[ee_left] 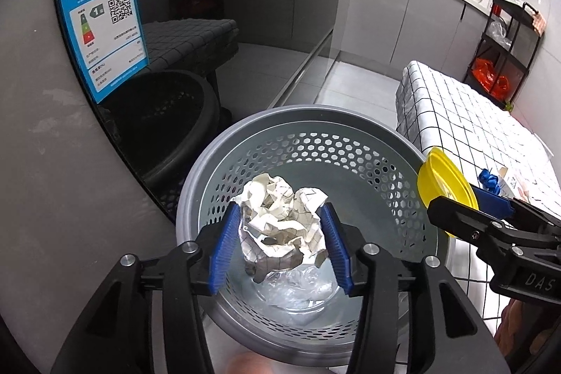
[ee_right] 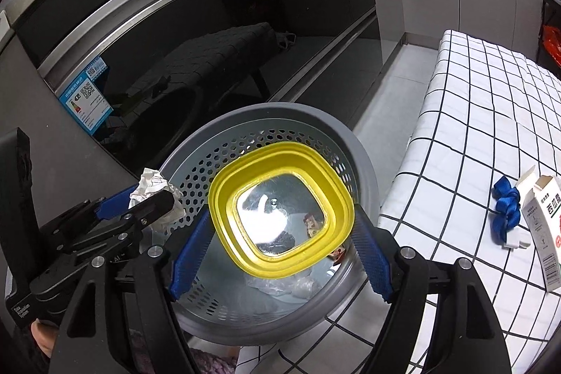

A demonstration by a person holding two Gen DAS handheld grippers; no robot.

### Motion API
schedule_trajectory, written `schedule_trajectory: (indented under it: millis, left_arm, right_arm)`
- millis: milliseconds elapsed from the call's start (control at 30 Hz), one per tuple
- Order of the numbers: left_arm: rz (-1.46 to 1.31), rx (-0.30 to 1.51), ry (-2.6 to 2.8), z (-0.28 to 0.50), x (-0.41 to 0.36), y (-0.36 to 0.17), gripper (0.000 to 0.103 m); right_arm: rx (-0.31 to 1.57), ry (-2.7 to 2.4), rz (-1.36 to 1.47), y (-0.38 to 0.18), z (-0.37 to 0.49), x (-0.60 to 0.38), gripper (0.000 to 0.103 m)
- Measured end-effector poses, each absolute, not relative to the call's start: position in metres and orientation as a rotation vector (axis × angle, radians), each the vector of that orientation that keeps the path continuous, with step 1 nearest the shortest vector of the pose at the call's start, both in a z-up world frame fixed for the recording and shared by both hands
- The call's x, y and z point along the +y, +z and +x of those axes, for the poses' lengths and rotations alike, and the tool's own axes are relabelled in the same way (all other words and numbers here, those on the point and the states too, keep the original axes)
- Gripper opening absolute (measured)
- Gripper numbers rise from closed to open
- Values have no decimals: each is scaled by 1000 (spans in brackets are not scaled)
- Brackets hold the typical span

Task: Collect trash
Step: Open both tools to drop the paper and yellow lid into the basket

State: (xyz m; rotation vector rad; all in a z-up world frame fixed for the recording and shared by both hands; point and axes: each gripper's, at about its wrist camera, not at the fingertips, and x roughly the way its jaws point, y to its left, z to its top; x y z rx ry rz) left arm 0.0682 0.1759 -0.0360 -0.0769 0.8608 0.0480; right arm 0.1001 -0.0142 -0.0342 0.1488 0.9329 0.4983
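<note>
Both grippers were positioned over the grey perforated bin (ee_left: pixel 312 135), evidently so that whatever left the fingers would fall inside and not onto the floor.

Left gripper (ee_left: pixel 280 244): the fingers stood at a middling gap with the crumpled paper ball (ee_left: pixel 280 219) between them. The pads looked to be touching its sides, but whether they pressed on it I could not tell. The ball hung over the 6 o'clock part of the bin's mouth, above clear plastic film (ee_left: pixel 298 286) on the bin floor.

Right gripper (ee_right: pixel 277 247): the fingers were spread wide and clamped on the yellow lid (ee_right: pixel 280 212) by its opposite edges, lid face-on to the camera, over the bin's centre.

Paper ball: white with a thin grid print, heavily creased, likely light. Lid: squarish, rounded corners, clear centre.
</note>
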Motion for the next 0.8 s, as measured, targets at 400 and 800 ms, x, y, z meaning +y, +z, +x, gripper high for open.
schedule_trajectory:
  millis: [400,800]
  left_arm:
    - [-82,859,53,68,181,-35,57]
    - [-75,847,40,66,174,-31,57]
  right_arm:
    - [917,499,167,-33,100,-14,81]
    - [906,482,162,-31,98,-23,81]
